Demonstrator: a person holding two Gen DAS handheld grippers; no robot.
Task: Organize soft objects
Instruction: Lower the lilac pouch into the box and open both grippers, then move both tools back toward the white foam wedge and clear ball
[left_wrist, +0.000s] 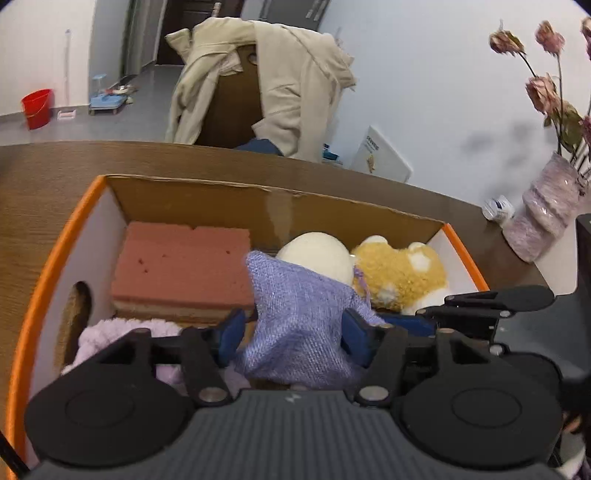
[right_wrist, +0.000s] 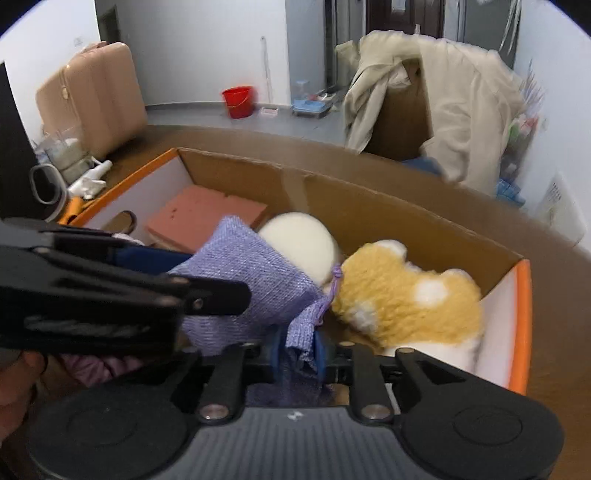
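Lowering the lavender mesh pouch (left_wrist: 299, 317) into the cardboard box (left_wrist: 207, 199) was judged the step in hand; doing it well called for settling the pouch into the free gap near the front of the box before either gripper let go, and for lifting both grippers straight out so the drawstring did not snag.

Container: cardboard box, orange-edged, white inner side walls, standing on a wooden table (left_wrist: 55, 177).

Contents, largest first:
- pink sponge block (left_wrist: 181, 269), flat, at the far left;
- yellow plush toy (left_wrist: 399, 277) with white patches, at the far right, against the side wall;
- lavender mesh pouch, above the middle front, partly over the other items;
- cream round cushion (left_wrist: 317, 254), between sponge and plush, touching the plush;
- pale purple fluffy cloth (left_wrist: 110, 336), near left corner, mostly hidden.

Grippers: left gripper (left_wrist: 293, 338) had its jaws spread on either side of the pouch body, pads beside the fabric but apparently not pressing. Right gripper (right_wrist: 297, 350) had its jaws nearly together, pinching the pouch's gathered neck.
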